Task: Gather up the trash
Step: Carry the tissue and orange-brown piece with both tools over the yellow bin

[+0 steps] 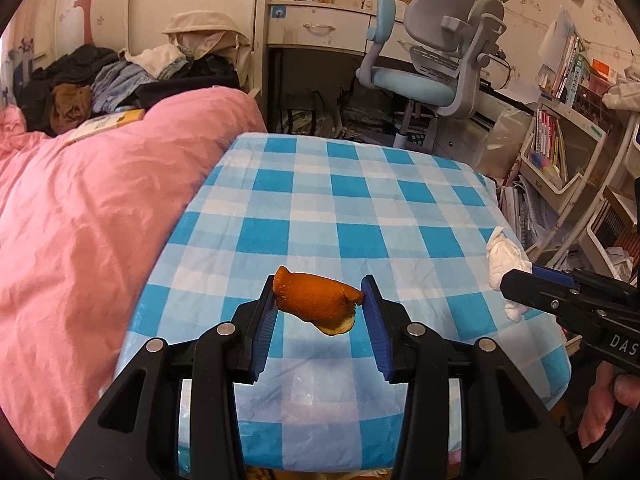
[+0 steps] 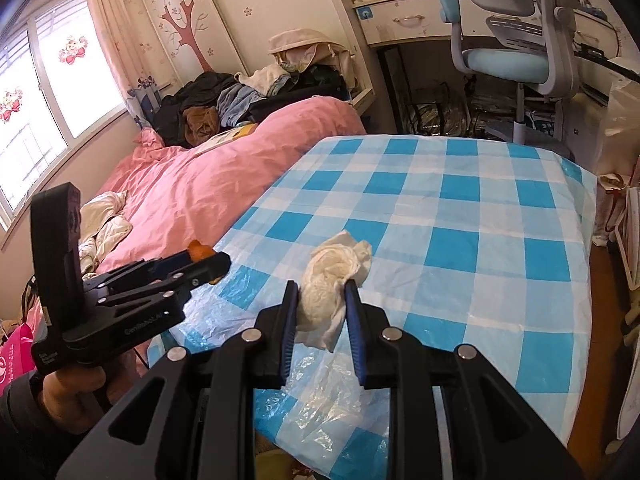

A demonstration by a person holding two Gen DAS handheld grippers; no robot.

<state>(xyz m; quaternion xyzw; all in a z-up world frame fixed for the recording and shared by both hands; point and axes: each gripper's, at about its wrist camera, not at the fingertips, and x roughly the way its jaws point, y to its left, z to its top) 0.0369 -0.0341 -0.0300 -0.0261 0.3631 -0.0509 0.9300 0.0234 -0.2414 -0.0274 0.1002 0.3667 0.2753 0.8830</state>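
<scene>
Bed (image 1: 80,220) left of table (image 1: 360,200)

Bedroom, pink duvet (image 1: 100,208), desk chair (image 1: 432,52)

We see both views in soft daylight with a warm pinkish cast. In the right wrist view the light comes from the window (image 2: 48,92) at the upper left of the frame, where the panes are blown out to near white. The plastic cloth on the table (image 2: 460,216) shows pale glare near the bottom centre of each frame. A faint shadow lies on the cloth under the orange peel (image 1: 316,300) in the left wrist view. Both pictures are sharp at the centre, bend strongly toward the edges, and end in dark rounded corners. Black parts at the bottom lose detail.
</scene>
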